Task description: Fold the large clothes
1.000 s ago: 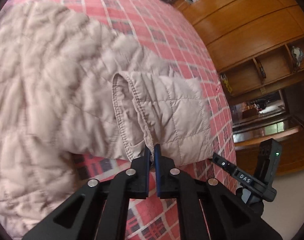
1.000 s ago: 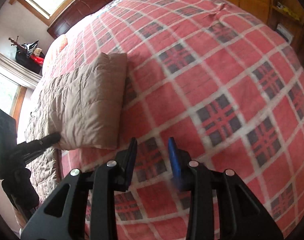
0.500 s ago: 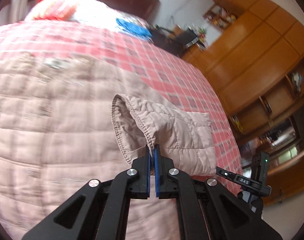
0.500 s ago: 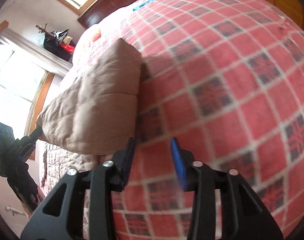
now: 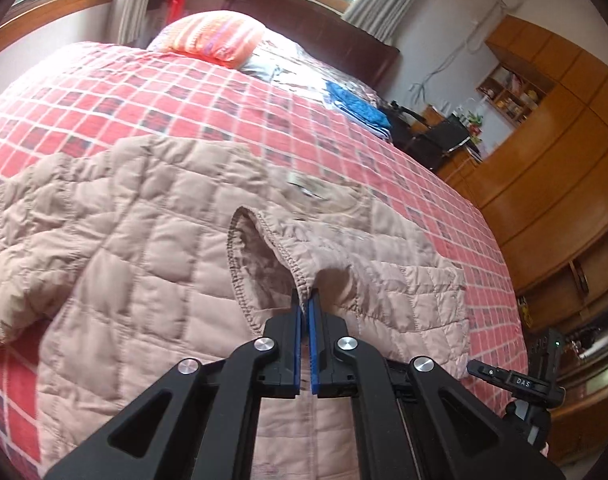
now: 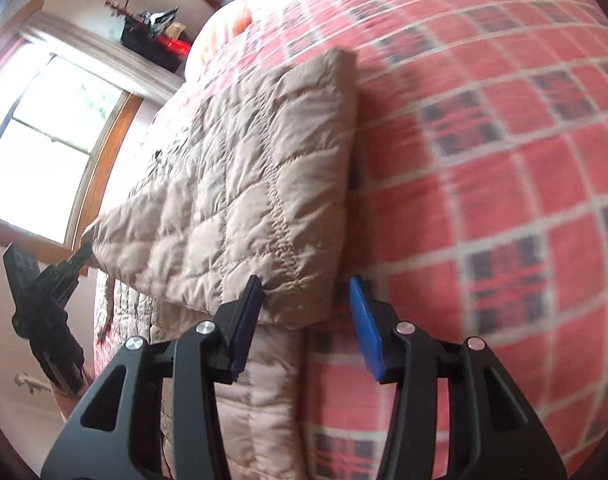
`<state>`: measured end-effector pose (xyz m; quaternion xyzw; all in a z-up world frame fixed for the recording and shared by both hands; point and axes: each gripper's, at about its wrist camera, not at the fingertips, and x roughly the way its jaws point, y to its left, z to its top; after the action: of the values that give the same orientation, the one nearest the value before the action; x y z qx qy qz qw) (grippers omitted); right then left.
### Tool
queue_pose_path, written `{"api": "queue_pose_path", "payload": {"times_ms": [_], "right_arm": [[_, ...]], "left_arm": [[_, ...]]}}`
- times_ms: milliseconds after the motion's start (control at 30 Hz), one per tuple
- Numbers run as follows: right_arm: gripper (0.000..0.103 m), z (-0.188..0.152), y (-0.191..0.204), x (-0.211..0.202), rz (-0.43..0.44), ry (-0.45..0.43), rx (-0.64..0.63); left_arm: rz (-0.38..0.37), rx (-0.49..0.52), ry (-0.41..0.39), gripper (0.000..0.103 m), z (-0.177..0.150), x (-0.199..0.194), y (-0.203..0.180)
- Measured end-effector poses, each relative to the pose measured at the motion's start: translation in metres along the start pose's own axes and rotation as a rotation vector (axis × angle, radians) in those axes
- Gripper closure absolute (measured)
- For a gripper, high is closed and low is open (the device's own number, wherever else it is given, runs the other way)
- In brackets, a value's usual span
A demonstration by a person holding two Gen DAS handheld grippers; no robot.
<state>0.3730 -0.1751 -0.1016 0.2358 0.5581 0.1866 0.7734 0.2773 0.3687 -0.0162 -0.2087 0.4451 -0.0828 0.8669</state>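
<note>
A beige quilted jacket (image 5: 143,232) lies spread on a bed with a red plaid cover (image 5: 103,92). My left gripper (image 5: 305,299) is shut on the stitched cuff (image 5: 291,268) of one sleeve, which is lifted and folded over the jacket's body. In the right wrist view the same raised sleeve (image 6: 255,184) hangs in front of the camera. My right gripper (image 6: 306,294) is open, its fingers either side of the sleeve's lower corner, not closed on it. The left gripper's body (image 6: 43,304) shows at the far left there.
An orange striped pillow (image 5: 215,36) and blue cloth (image 5: 356,104) lie near the dark headboard (image 5: 316,28). Wooden wardrobes (image 5: 552,152) stand along the bed's right side. Windows (image 6: 51,148) are on the left wall. The right gripper's body (image 5: 524,376) is low right.
My left gripper has carried the sleeve cuff up and over the jacket's body, bringing the headboard into view. My right gripper has moved left, so the sleeve's corner now lies between its open fingers.
</note>
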Motion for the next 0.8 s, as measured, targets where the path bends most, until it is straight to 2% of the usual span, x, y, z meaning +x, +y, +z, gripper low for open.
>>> {"api": "queue_pose_path", "payload": {"times_ms": [33,100,167,300,433,533,600,633,733,800], "right_arm": [[0.059,0.000,0.001,0.003,-0.001,0.006,-0.006],[0.070,0.000,0.005,0.010,-0.023,0.024,-0.020],[0.073,0.001,0.011,0.017,-0.086,0.039,-0.035],[0.075,-0.001,0.012,0.016,-0.145,0.046,-0.034],[0.074,-0.006,0.004,0.021,-0.168,0.056,-0.025],[0.073,-0.004,0.015,0.026,-0.205,0.067,-0.034],[0.061,-0.004,0.022,0.022,-0.250,0.064,-0.044],[0.058,-0.005,0.030,0.022,-0.276,0.056,-0.046],[0.058,-0.009,0.061,-0.001,-0.311,-0.022,-0.080],[0.059,-0.011,0.084,-0.016,-0.278,-0.057,-0.107]], "left_arm": [[0.010,-0.009,-0.004,0.100,0.002,0.000,0.009],[0.032,-0.013,0.007,0.100,0.003,0.003,0.024],[0.048,-0.025,0.041,0.100,0.002,0.013,0.038],[0.094,-0.022,0.101,0.100,-0.007,0.043,0.057],[0.092,-0.027,0.121,0.100,-0.016,0.061,0.069],[0.107,0.001,0.115,0.097,-0.018,0.062,0.067],[0.110,-0.005,0.126,0.093,-0.016,0.056,0.068],[0.105,-0.019,0.130,0.091,-0.015,0.050,0.069],[0.117,-0.025,0.074,0.089,-0.012,0.020,0.068],[0.124,0.020,0.018,0.089,-0.014,-0.002,0.055]]}}
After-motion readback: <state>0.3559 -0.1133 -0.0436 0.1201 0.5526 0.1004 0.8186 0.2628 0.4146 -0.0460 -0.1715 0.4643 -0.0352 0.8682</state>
